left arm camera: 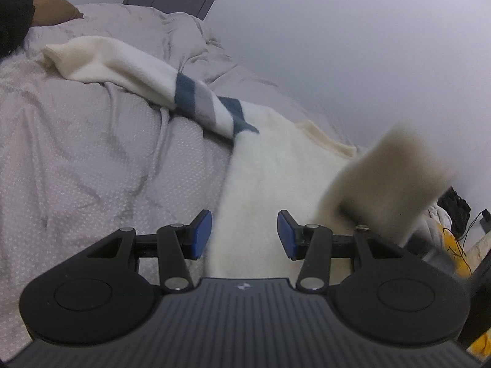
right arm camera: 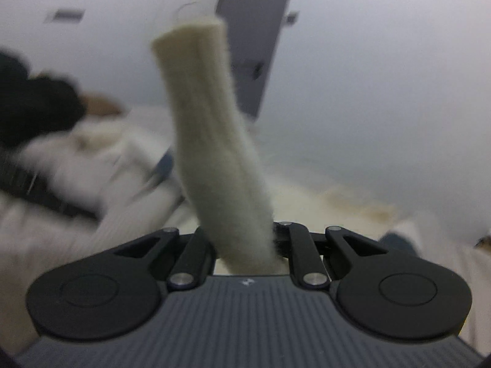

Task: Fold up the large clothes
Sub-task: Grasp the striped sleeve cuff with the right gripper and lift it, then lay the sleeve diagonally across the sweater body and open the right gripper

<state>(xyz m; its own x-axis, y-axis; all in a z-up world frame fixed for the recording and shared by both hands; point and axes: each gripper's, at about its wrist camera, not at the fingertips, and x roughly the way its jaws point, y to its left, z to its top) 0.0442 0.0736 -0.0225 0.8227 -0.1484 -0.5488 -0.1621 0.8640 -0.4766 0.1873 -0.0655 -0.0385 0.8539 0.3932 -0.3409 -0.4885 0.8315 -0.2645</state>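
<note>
A cream sweater [left arm camera: 276,165] lies spread on the bed, its sleeve [left arm camera: 129,64] with blue and grey stripes stretched toward the upper left. My left gripper [left arm camera: 244,234] hovers open above the sweater's near edge, and its blue pads [left arm camera: 202,234] touch no cloth. At the right of the left wrist view, the other sleeve's cuff [left arm camera: 389,178] shows blurred and lifted. In the right wrist view that cream sleeve [right arm camera: 211,141] stands up from between the fingers of my right gripper [right arm camera: 245,245], which is shut on it. The fingertips are hidden by the cloth.
A pale grey duvet [left arm camera: 92,159] covers the bed. A brown pillow [left arm camera: 55,9] and a dark heap [left arm camera: 12,9] lie at its far left. A grey door [right arm camera: 254,40] stands behind. A black bag [left arm camera: 454,208] and yellow things [left arm camera: 451,245] sit off the right edge.
</note>
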